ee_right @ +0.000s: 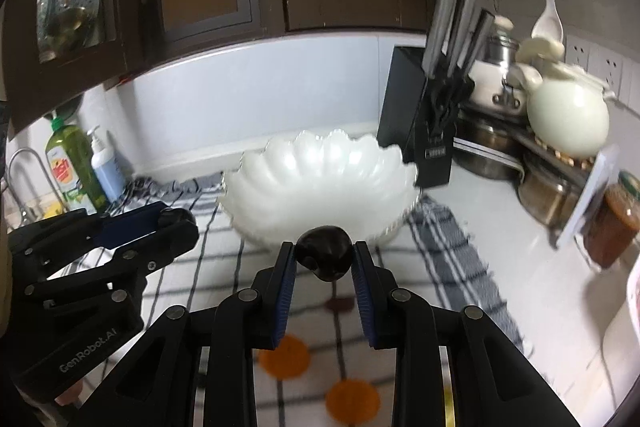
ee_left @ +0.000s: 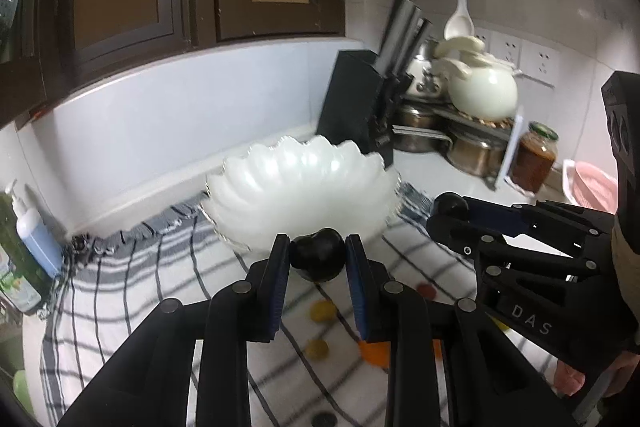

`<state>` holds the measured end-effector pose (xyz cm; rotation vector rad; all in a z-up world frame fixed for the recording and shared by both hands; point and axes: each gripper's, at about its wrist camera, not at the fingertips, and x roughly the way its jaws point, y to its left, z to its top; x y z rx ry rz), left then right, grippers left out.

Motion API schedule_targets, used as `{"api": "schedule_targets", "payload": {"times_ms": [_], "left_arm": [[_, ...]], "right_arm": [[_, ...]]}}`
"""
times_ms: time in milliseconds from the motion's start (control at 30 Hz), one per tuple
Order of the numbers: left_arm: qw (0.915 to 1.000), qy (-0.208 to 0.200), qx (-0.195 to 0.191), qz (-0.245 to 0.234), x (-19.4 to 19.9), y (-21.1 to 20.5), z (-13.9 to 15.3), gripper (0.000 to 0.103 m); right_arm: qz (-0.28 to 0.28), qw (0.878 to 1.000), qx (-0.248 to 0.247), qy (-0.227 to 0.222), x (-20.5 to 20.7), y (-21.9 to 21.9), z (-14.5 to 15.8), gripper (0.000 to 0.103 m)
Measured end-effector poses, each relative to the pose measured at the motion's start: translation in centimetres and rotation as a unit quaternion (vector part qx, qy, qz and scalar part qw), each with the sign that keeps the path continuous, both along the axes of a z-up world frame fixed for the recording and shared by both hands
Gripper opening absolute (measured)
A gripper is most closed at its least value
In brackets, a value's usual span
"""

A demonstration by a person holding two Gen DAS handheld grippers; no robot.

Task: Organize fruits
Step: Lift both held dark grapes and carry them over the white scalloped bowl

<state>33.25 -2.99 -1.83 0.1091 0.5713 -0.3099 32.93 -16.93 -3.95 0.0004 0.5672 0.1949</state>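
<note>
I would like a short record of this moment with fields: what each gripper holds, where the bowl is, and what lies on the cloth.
left gripper: shut on a dark plum, held above the cloth
right gripper: shut on a second dark plum
bowl: white, scalloped rim, on the striped cloth, ahead of both grippers, appears empty
other fruits: small yellow and orange ones, blurred, on the cloth
behind bowl: black knife block
</note>
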Motion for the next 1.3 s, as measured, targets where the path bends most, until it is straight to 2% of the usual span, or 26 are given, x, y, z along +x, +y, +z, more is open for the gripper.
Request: {"api": "schedule_targets", "payload": {"times_ms": [267,433,567,933,1300], "left_arm": [[0.9999,-0.002,-0.001,0.014,4.8,0.5,1.5,0.028],[0.9997,-0.003,0.004,0.025,8.0,0.5,2.1,0.028],[0.9995,0.010,0.008,0.029,10.9,0.3,1.9,0.028],[0.9954,0.089,-0.001,0.037,18.9,0.4,-0.9,0.028],[0.9858,0.161,0.006,0.046,25.1,-0.1,-4.8,0.028]], "right_arm": [[0.000,1.000,-0.010,-0.002,5.2,0.4,1.9,0.030],[0.002,1.000,-0.015,0.012,9.1,0.6,2.4,0.030],[0.000,0.999,-0.028,0.030,12.1,0.9,2.1,0.030],[0.015,0.993,-0.036,0.108,20.0,1.2,-0.3,0.030],[0.017,0.983,-0.038,0.178,26.0,1.1,-4.2,0.030]]}}
